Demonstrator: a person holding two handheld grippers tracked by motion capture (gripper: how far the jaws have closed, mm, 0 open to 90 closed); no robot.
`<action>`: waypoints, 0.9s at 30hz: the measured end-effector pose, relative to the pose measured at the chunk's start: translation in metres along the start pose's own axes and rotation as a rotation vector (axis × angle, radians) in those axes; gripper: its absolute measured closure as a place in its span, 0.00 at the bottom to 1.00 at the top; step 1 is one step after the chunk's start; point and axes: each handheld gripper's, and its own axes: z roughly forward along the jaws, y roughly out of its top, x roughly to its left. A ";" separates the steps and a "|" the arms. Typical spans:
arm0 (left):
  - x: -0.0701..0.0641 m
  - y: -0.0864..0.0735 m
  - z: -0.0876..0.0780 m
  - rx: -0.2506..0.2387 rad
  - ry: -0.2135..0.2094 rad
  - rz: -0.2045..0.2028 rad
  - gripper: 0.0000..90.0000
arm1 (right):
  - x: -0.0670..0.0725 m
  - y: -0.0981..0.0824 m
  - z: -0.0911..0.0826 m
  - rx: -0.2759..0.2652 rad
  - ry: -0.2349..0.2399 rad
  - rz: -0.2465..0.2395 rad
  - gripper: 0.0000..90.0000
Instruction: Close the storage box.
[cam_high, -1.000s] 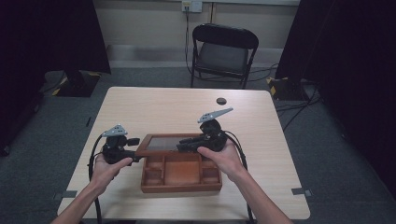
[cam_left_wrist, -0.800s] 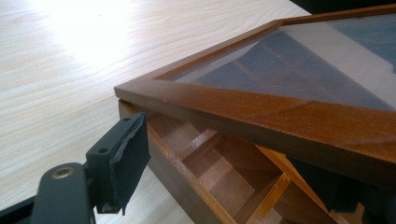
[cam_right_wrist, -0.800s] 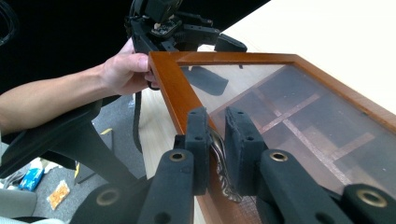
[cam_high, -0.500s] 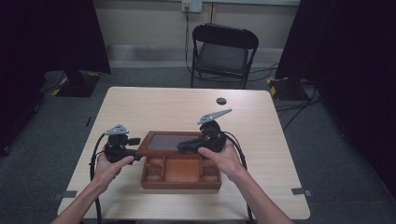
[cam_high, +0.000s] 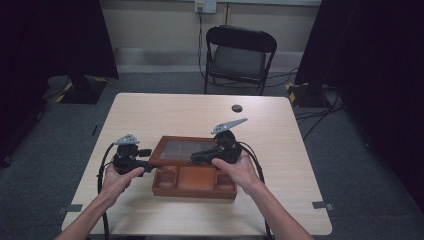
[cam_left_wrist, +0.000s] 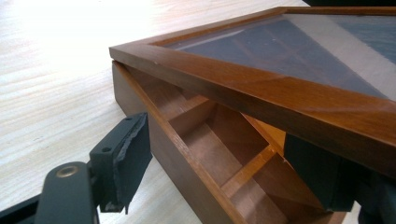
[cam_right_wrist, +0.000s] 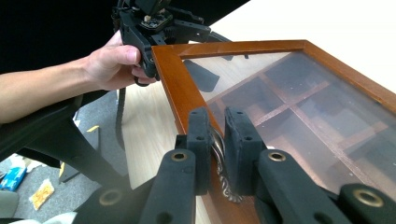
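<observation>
— Where's the lid (cam_high: 176, 149)?
— Half raised over the box (cam_high: 194, 181). My right gripper (cam_right_wrist: 215, 140) is clamped on its metal handle (cam_right_wrist: 219, 151); my left gripper (cam_left_wrist: 224, 154), jaws apart, straddles the box's near wall.

No legible text, label, brand, number or sign anywhere on any surface.
</observation>
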 end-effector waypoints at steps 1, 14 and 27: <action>0.000 0.000 0.001 0.000 0.001 -0.002 0.25 | 0.000 0.000 0.000 0.002 -0.004 -0.001 0.91; 0.004 -0.004 0.004 0.039 0.010 0.012 0.25 | 0.003 -0.002 0.003 0.035 -0.012 -0.015 0.91; 0.017 -0.007 -0.002 0.055 0.056 0.008 0.24 | 0.004 -0.006 0.005 0.048 -0.024 -0.024 0.91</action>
